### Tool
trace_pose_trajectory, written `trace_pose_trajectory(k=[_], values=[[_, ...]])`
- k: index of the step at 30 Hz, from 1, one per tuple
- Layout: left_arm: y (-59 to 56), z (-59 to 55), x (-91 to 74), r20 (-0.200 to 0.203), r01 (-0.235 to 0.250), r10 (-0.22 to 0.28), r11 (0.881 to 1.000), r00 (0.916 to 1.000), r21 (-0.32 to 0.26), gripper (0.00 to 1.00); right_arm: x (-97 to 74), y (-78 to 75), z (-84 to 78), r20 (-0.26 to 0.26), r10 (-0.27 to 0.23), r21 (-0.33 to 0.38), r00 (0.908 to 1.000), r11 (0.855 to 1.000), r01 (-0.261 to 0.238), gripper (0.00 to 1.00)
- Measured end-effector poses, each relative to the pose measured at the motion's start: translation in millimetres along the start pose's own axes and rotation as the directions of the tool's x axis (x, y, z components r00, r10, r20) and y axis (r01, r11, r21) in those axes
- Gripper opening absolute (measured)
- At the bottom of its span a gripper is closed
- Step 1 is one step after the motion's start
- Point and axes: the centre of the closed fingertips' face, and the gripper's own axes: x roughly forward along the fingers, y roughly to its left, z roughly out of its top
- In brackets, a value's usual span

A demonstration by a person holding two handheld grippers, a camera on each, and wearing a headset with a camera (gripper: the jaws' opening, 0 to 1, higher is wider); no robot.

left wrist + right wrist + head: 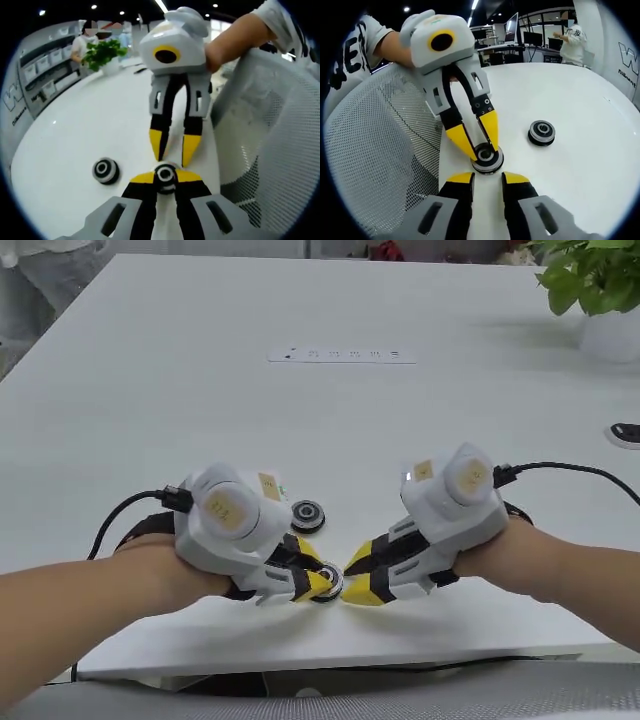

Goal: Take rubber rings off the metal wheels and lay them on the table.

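The left gripper [318,583] clamps a metal wheel [329,586] steady at the table's [300,420] near edge, so the right gripper [358,578], jaws narrowly apart and empty, can likely peel off its rubber ring [488,170].

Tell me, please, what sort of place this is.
Probably an office or lab workroom: a big white table with a potted plant, shelves of storage bins along one wall, and computer monitors in the background.

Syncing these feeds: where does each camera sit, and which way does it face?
Head view: headset, looking down at the table; both forearms show.
Left gripper view: on the left tongs, facing the right tongs; own jaws show.
Right gripper view: reversed, facing the left tongs; own jaws show.
Shared: clamped wheel, loose wheel.
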Motion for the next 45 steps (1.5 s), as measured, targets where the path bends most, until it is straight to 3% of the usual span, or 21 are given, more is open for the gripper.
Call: trace_pose_trajectory(k=[3,9,16,27,29,35,36,42,45], values=[[-0.2,0.0,0.0,0.001,0.0,0.0,1.0,1.0,0.0,0.13,4.9,0.9,6.1,0.019,0.0,-0.006,0.9998,1.0,0.0,0.28],[-0.8,-0.1,-0.1,0.001,-0.001,0.001,1.0,1.0,0.0,0.13,13.0,6.4,10.7,0.02,0.007,-0.029,0.9998,1.0,-0.006,0.29],[-0.9,-0.4,0.1,0.001,0.0,0.0,1.0,1.0,-0.001,0.13,8.6,2.3,12.4,0.04,-0.008,0.002,0.9992,1.0,0.008,0.24],[0.8,-0.1,0.1,0.001,0.001,-0.001,1.0,1.0,0.0,0.13,4.2,0.7,7.7,-0.002,-0.015,-0.043,0.9999,0.999,0.015,0.2],[1.3,-0.1,-0.1,0.0,0.001,-0.001,1.0,1.0,0.0,0.13,2.0,-0.2,3.3,-0.023,-0.022,-0.052,0.9995,0.998,0.021,0.16],[1.8,-0.4,-0.1,0.0,-0.001,0.001,1.0,1.0,-0.001,0.13,-2.0,-1.8,1.8,-0.014,-0.018,-0.03,0.9997,0.999,0.017,0.01],[2.0,-0.4,-0.1,0.0,-0.001,0.001,1.0,1.0,-0.003,0.13,-1.9,-4.7,0.9,-0.02,-0.039,-0.036,0.999,0.999,0.039,0.0],[1.9,-0.9,-0.2,0.001,-0.003,0.003,1.0,1.0,-0.007,0.13,-1.9,-1.7,1.3,-0.004,-0.009,0.012,0.9999,1.0,0.009,0.0],[1.8,-0.9,-0.2,0.001,-0.004,0.004,1.0,1.0,-0.007,0.13,-2.5,0.5,2.1,0.009,0.003,0.025,1.0,1.0,-0.004,0.07]])
